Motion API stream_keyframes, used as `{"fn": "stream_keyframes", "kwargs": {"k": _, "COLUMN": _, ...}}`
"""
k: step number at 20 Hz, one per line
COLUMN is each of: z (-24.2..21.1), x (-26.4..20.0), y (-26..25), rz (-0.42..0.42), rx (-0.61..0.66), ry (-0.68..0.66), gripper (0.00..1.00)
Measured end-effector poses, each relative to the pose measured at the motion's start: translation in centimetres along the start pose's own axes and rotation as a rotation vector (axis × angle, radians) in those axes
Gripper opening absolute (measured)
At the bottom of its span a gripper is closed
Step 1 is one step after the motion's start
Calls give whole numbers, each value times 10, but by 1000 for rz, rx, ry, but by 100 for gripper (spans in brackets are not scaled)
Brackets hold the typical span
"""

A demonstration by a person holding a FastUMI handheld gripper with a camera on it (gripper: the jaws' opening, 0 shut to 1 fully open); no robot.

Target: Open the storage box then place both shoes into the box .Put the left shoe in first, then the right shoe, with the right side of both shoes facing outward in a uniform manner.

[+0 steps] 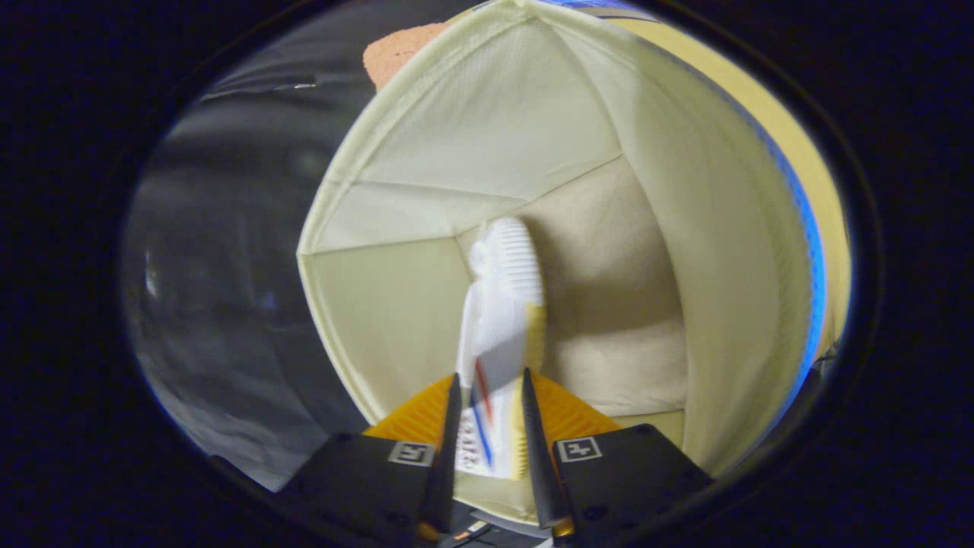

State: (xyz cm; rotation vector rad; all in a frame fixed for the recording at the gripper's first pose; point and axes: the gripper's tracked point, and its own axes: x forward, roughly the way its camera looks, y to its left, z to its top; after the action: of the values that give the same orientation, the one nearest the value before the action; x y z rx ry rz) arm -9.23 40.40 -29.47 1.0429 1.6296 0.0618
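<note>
White sneaker (498, 320) clamped between tongs (491, 384), toe pointing down into open cream fabric storage box (685, 251); held by heel end so it lowers inside.

The shoe (498, 320) sits between the fingers of the gripper (491, 384), both pressing its sides, its toe pointing ahead into the open box (708, 228); the box's walls stand left, right and beyond it; its floor lies behind.
</note>
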Motion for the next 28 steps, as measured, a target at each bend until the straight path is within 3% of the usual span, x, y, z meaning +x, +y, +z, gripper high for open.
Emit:
{"fn": "stream_keyframes", "kwargs": {"k": 9, "z": 14, "x": -66, "y": 14, "rz": 142, "rx": 46, "ry": -25, "gripper": 42}}
{"fn": "stream_keyframes", "kwargs": {"k": 17, "z": 72, "x": -152, "y": -18, "rz": 244, "rx": 138, "ry": -153, "gripper": 42}}
{"fn": "stream_keyframes", "kwargs": {"k": 22, "z": 115, "x": -196, "y": -76, "rz": 230, "rx": 197, "ry": -245, "gripper": 43}}
{"fn": "stream_keyframes", "kwargs": {"k": 28, "z": 149, "x": -237, "y": -173, "rz": 145, "rx": 258, "ry": -321, "gripper": 43}}
